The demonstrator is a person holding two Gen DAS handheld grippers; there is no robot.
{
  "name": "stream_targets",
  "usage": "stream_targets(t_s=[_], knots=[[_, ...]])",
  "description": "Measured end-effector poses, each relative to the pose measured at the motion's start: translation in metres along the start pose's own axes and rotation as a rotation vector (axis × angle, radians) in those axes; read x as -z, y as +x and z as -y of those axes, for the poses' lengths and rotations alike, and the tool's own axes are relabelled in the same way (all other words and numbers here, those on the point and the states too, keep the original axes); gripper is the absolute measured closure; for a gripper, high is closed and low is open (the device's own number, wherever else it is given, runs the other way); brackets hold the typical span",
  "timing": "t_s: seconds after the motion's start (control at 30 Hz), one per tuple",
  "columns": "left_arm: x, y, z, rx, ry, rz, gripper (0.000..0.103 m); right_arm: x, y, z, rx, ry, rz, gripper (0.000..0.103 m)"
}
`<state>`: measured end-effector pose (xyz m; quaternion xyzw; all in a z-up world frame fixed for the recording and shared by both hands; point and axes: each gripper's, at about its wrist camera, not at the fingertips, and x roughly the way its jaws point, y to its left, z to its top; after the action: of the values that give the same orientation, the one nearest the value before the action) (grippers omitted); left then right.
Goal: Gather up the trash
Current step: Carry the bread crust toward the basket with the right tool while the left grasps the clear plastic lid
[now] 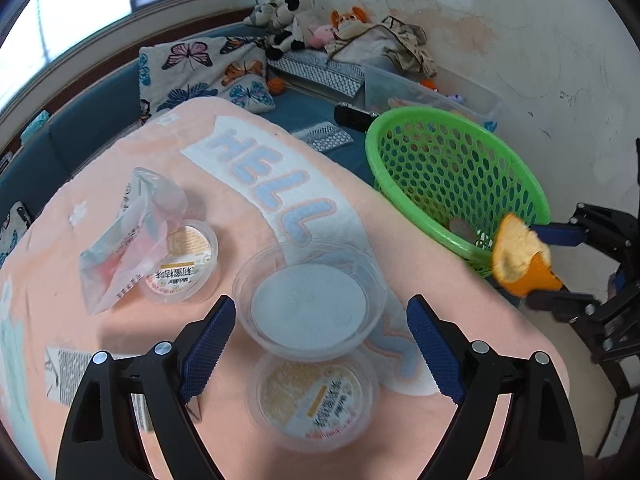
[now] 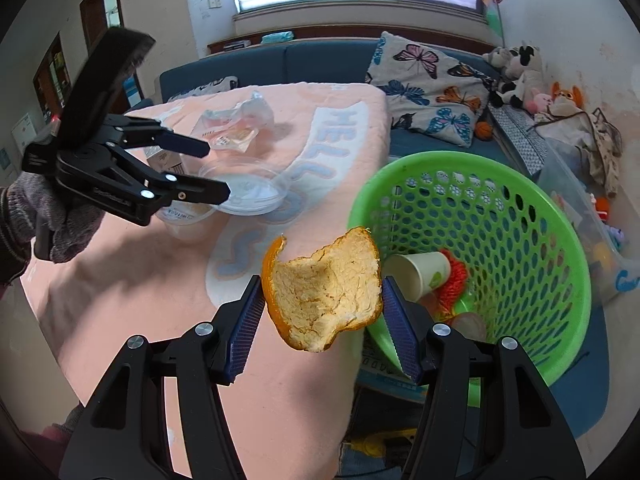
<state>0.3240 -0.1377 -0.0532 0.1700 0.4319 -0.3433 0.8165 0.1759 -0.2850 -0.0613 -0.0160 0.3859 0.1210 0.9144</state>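
My right gripper (image 2: 322, 316) is shut on a piece of orange peel (image 2: 326, 292) and holds it in the air just left of the green basket (image 2: 568, 240). The peel (image 1: 516, 256) and basket (image 1: 408, 184) also show in the left wrist view. My left gripper (image 1: 320, 340) is open above a clear plastic lid (image 1: 308, 300) on the pink cloth; the lid lies between its fingers. A labelled plastic cup (image 1: 316, 400) lies under the lid's near edge. Another cup (image 1: 180, 268) and a crumpled clear bag (image 1: 124, 240) lie to the left.
The basket holds a paper cup (image 2: 416, 276) and red trash (image 2: 454, 280). A printed wrapper (image 1: 72, 372) lies at the cloth's left. A blue sofa with butterfly cushions (image 1: 200, 72), plush toys (image 1: 288, 20) and a clear storage box (image 1: 432, 88) stand behind.
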Motion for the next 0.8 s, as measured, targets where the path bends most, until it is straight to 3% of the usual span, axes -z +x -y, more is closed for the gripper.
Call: stream_targets(t_s=[0.23,0.8], knots=[[-0.005,0.017,-0.004,0.004,0.042,-0.05,0.016,0.0,0.0,0.01,0.005,0.023,0.001,0.044],[-0.012,0.023,-0.018,0.089,0.006,-0.069,0.013,-0.001,0.007,0.02,-0.003,0.048,-0.006,0.044]])
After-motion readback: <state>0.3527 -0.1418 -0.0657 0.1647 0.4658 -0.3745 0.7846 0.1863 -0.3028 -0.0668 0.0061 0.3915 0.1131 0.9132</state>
